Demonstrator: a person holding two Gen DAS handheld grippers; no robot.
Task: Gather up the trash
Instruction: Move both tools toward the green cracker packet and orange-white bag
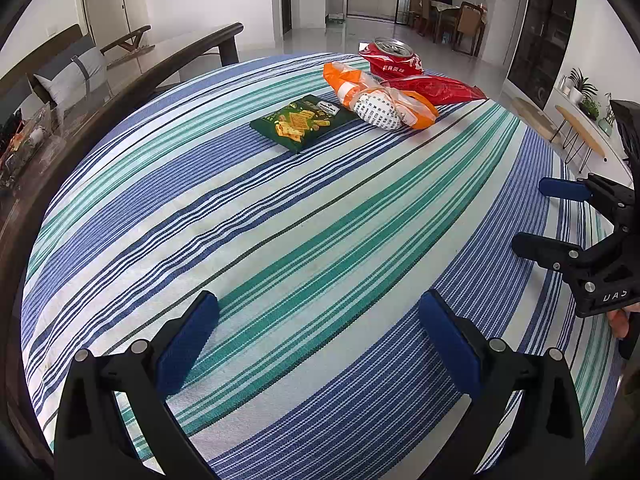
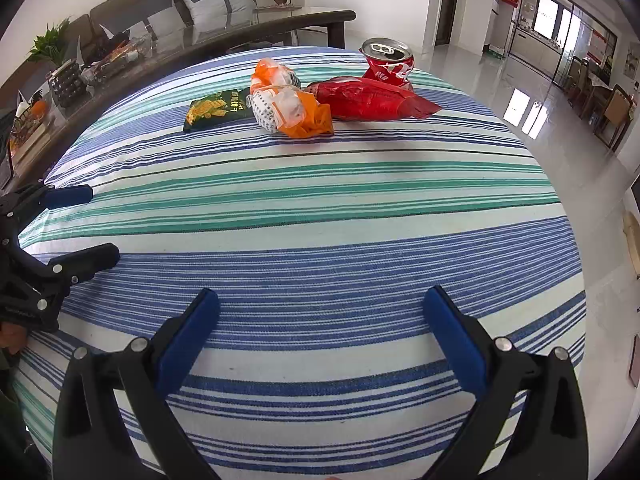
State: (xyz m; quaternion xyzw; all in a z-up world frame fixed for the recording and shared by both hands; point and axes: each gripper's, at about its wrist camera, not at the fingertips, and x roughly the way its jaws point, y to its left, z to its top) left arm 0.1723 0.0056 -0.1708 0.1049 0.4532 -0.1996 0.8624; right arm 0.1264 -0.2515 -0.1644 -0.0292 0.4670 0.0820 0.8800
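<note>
Trash lies grouped at the far side of the striped table (image 1: 280, 240): a flat green snack packet (image 1: 304, 122) (image 2: 218, 110), an orange-and-white crumpled bag (image 1: 380, 100) (image 2: 290, 104), a red wrapper (image 1: 436, 89) (image 2: 372, 98) and a dented red can (image 1: 394, 56) (image 2: 387, 63) standing behind it. My left gripper (image 1: 318, 308) (image 2: 94, 222) hovers open over the near cloth, far from the trash, nothing between its blue pads. My right gripper (image 2: 320, 306) (image 1: 530, 214) is open too, empty, to the right of the left one.
A dark wooden coffee table with a glass top (image 2: 224, 36) carrying clutter runs along the table's left side, a sofa with cushions (image 2: 168, 4) behind it. Tiled floor (image 2: 532, 92) lies beyond the far and right edges. A dining area (image 1: 452, 16) stands far back.
</note>
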